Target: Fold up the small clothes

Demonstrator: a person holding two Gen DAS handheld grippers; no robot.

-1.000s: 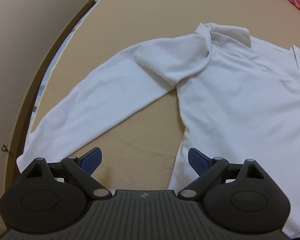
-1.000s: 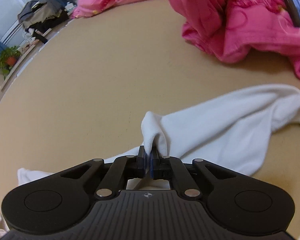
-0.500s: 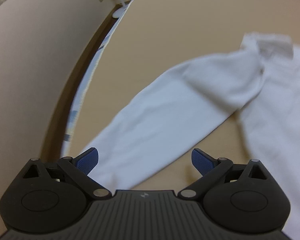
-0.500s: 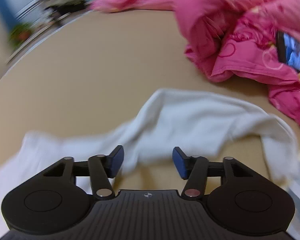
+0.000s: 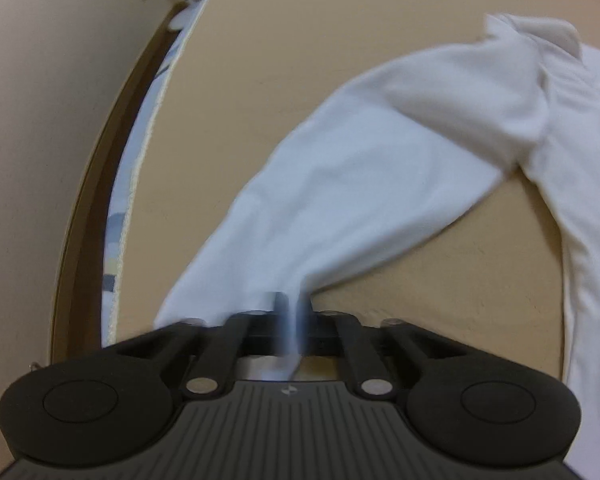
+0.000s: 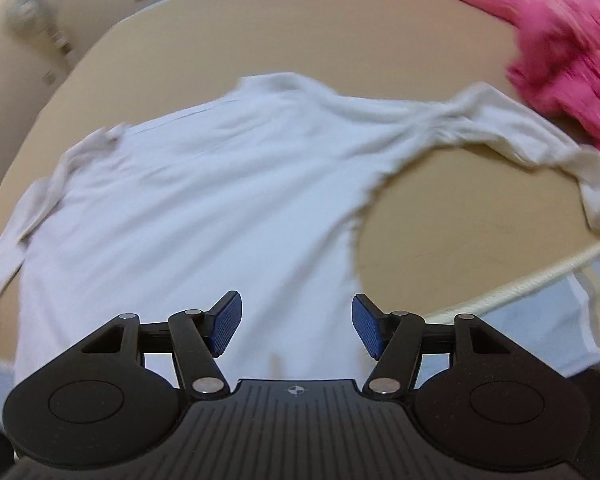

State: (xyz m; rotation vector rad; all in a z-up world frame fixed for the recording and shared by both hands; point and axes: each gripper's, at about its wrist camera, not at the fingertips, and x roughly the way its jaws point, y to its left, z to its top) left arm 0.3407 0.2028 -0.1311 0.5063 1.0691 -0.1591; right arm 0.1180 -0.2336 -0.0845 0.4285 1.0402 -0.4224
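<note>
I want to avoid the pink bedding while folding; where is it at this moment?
In the right wrist view, the pink bedding lies bunched at the upper right on the tan bed surface, just beyond the white shirt's outstretched sleeve.

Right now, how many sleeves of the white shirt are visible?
2. One sleeve stretches toward the left claw, which is pinching its cuff end. The other sleeve lies spread beside the pink blanket, untouched.

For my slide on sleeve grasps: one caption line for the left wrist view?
Left gripper shut on the cuff end of the white shirt's sleeve, spread on the tan bed.
</note>
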